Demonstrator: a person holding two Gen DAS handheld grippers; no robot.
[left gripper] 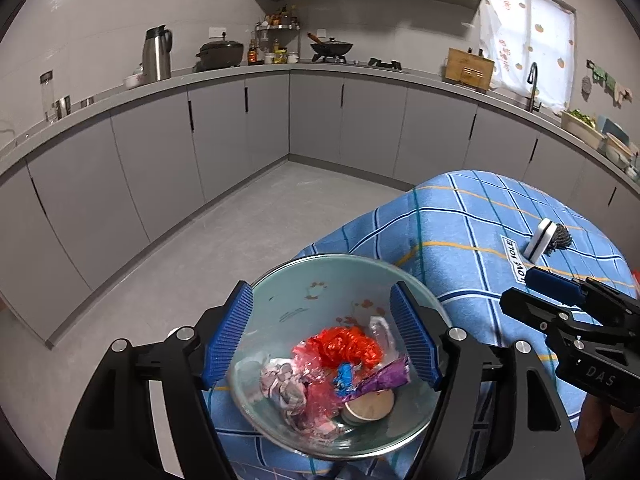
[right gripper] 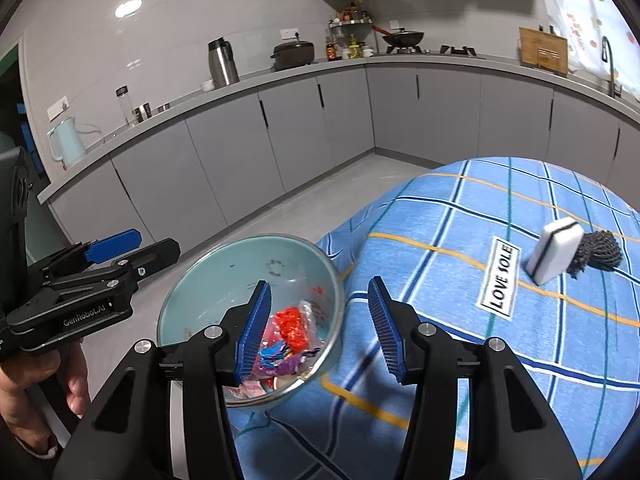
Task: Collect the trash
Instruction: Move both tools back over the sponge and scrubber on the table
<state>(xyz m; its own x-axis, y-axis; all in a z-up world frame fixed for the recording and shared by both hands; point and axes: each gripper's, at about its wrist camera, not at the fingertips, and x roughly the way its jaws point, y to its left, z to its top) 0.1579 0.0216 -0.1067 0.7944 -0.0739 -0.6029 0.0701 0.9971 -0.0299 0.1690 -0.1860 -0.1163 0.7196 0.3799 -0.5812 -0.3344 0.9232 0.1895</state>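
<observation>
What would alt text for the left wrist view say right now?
A glass bowl of crumpled wrappers sits at the edge of a blue checked cloth, with the left gripper above it, jaws open and empty. The right gripper reaches in from the right; a sponge lies farther back, kitchen cabinets beyond.

Two hand-held black tongs with blue ribbed pads

The left tongs have black angular arms, round silver screw heads on the knuckles and blue ridged pads; their side reads "GenRobot.AI" in white. The right tongs match: black frame, silver screws, blue ribbed fingers, with white letters "DAS" on the body. A hand grips the left handle, a dark sleeve behind it.
</observation>
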